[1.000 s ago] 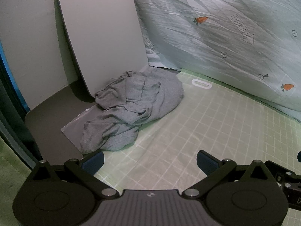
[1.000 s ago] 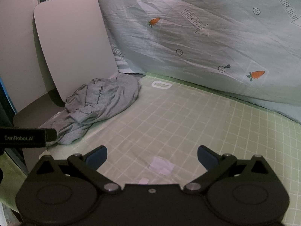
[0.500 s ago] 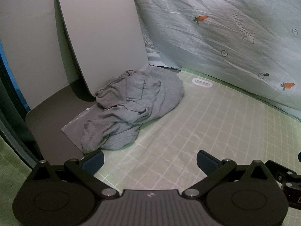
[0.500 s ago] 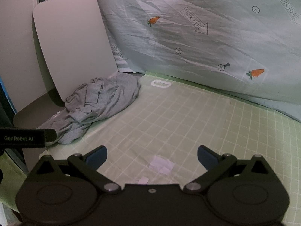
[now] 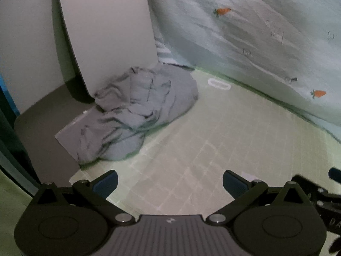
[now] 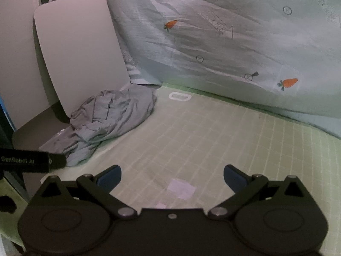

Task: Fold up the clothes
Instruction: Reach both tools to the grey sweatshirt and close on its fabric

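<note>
From the left wrist view, we saw our left gripper (image 5: 169, 184) spread wide with nothing between its pads, hovering over the green gridded surface (image 5: 213, 145). The crumpled grey garment (image 5: 138, 108) lay ahead and to the gripper's left, against a leaning white board (image 5: 106, 32). From the right wrist view, our right gripper (image 6: 172, 178) was likewise wide and empty, with the garment (image 6: 110, 115) well ahead to its left.

Left gripper (image 5: 169, 183): black linkage arms, silver pivot screws, blue fingertip pads (image 5: 106, 183), ribbed grey plate showing behind pivots. Right gripper (image 6: 172, 176): same build, plain black plate.
</note>
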Demonstrator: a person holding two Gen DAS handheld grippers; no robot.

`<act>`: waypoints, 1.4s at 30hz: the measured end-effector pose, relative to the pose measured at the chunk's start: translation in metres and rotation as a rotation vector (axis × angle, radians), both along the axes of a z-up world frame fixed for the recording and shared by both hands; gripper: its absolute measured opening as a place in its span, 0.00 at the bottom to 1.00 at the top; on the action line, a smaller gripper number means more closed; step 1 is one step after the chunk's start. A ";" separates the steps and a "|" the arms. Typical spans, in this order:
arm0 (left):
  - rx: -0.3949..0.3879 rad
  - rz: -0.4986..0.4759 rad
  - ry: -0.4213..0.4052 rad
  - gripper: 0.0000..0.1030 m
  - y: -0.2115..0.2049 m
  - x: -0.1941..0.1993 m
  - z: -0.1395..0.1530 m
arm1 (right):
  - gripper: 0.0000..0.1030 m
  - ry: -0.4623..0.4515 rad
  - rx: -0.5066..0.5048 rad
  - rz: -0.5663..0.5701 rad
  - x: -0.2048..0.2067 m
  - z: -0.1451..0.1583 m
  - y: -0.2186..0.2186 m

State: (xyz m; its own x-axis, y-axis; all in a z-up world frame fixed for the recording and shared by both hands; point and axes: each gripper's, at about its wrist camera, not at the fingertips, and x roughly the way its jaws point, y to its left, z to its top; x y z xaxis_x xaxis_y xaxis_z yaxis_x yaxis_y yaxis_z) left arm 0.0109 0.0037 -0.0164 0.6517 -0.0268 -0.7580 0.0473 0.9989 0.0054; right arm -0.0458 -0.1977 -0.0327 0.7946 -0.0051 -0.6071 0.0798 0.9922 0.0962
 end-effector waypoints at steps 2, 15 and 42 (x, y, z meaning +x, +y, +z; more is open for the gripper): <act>0.006 -0.007 0.015 1.00 0.000 0.002 -0.004 | 1.00 -0.016 0.005 -0.005 0.002 -0.002 -0.001; 0.056 0.014 0.162 1.00 0.021 0.044 -0.037 | 1.00 0.072 -0.045 0.039 0.076 -0.031 -0.002; -0.150 0.263 0.184 0.58 0.085 0.257 -0.112 | 0.72 0.168 0.039 0.266 0.394 -0.130 0.057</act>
